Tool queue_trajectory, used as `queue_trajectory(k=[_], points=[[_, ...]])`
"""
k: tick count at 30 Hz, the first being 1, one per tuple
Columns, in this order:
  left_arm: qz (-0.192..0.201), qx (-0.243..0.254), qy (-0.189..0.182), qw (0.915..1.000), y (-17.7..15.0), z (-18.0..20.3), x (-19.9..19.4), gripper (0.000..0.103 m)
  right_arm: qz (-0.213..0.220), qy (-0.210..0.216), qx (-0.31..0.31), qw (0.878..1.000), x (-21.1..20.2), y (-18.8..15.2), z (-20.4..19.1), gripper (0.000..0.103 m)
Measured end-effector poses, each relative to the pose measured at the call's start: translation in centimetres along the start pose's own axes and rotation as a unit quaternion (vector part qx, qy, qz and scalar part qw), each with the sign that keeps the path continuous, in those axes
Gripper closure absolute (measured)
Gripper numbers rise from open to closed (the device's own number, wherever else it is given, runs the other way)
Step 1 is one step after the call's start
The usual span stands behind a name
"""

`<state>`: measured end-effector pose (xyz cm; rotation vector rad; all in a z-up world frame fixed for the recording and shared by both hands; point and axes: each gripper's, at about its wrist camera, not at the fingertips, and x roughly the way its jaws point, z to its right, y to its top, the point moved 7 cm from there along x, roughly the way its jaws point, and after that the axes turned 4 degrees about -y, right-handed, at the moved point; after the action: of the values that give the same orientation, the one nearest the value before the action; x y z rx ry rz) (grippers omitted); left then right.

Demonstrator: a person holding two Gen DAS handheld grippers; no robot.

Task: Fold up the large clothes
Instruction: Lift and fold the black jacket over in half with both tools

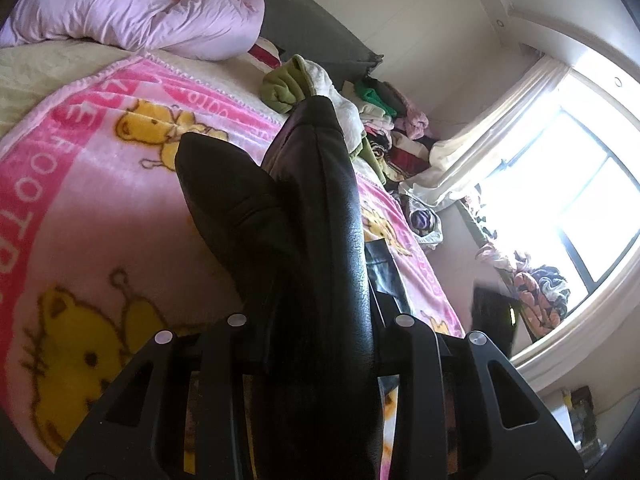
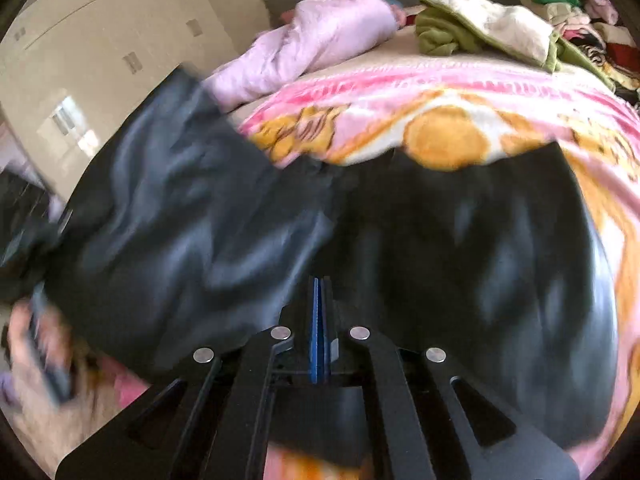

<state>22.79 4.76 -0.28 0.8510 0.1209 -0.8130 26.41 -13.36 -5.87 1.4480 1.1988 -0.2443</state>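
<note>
A black, shiny, leather-like garment (image 1: pixel 320 200) rises from between the jaws of my left gripper (image 1: pixel 320 344), which is shut on it; the fabric hides the fingertips. Seen from the right wrist, the same garment (image 2: pixel 200 240) lies spread and blurred over the bed, its left end lifted toward a person's hand (image 2: pixel 36 360) at the lower left. My right gripper (image 2: pixel 319 284) hangs just above the cloth with its blue pads (image 2: pixel 316 320) pressed together. No fabric shows between them.
The bed carries a pink blanket with yellow bears (image 1: pixel 100 200) (image 2: pixel 440 92). A lilac duvet (image 1: pixel 140 16), a green and cream cloth (image 2: pixel 480 24) and a pile of clothes (image 1: pixel 392 128) lie at its far side. A bright window (image 1: pixel 560 200) is right, pale wardrobes (image 2: pixel 100 40) left.
</note>
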Motion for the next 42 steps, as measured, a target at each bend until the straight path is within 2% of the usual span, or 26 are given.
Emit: queue_trajectory(k=[3,5,7,10,13,15,16,17,18,20,24,30,35,37,39,42], points=[[0.0,0.004,0.008,1.0,0.1,0.5,0.2,0.078,-0.033,0.023,-0.002,0.999,-0.7,-4.3,-0.5,0.1],[-0.001,0.007,0.013,0.9999,0.1,0.9,0.5,0.078,-0.054,0.001,-0.013,0.998,0.5,-7.0,-0.4,0.099],[-0.004,0.008,0.017,0.9998,0.0,1.3,0.9,0.078,-0.056,-0.005,0.006,0.998,1.7,-8.0,0.3,0.099],[0.0,0.024,0.031,0.9992,-0.1,2.6,1.2,0.078,-0.071,0.027,0.055,0.996,0.7,-7.1,1.3,0.099],[0.0,0.036,0.037,0.9987,-0.1,3.7,1.7,0.078,-0.004,0.029,0.054,0.998,-3.8,-3.3,2.1,0.082],[-0.001,0.047,0.04,0.9981,-0.2,4.5,2.2,0.078,0.04,0.065,0.07,0.995,-8.0,0.2,2.3,0.054],[-0.001,0.053,0.04,0.9978,-0.4,5.0,2.5,0.078,0.053,0.08,0.069,0.993,-9.4,1.6,2.0,0.05],[-0.002,0.059,0.04,0.9974,-0.5,5.5,2.8,0.078,0.065,0.087,0.067,0.992,-10.6,3.0,1.7,0.045],[-0.002,0.065,0.041,0.997,-0.6,6.0,3.0,0.078,0.071,0.091,0.063,0.991,-11.7,4.1,1.3,0.034],[-0.004,0.079,0.044,0.9959,-0.8,7.0,3.6,0.078,0.057,0.094,0.041,0.993,-12.4,6.1,-0.3,0.018],[-0.01,0.102,0.045,0.9938,-1.6,8.7,4.6,0.076,0.004,0.088,0.026,0.996,-10.0,8.6,-3.5,0.017],[-0.019,0.138,0.059,0.9885,-2.6,9.9,5.5,0.076,-0.051,0.055,0.013,0.997,-5.8,9.2,-5.5,0.016],[-0.026,0.158,0.065,0.985,-3.3,10.6,5.9,0.075,-0.066,0.023,-0.013,0.997,-3.8,9.2,-6.4,0.018],[-0.027,0.158,0.064,0.985,-3.4,10.8,5.9,0.071,-0.067,0.006,-0.022,0.997,-3.3,9.1,-6.0,0.035],[-0.026,0.164,0.068,0.9838,-3.3,10.8,5.9,0.068,-0.054,0.014,-0.03,0.998,-3.0,9.1,-5.6,0.056],[-0.028,0.17,0.064,0.983,-3.4,11.3,5.6,0.062,-0.021,0.023,-0.048,0.998,-3.5,9.3,-5.1,0.071]])
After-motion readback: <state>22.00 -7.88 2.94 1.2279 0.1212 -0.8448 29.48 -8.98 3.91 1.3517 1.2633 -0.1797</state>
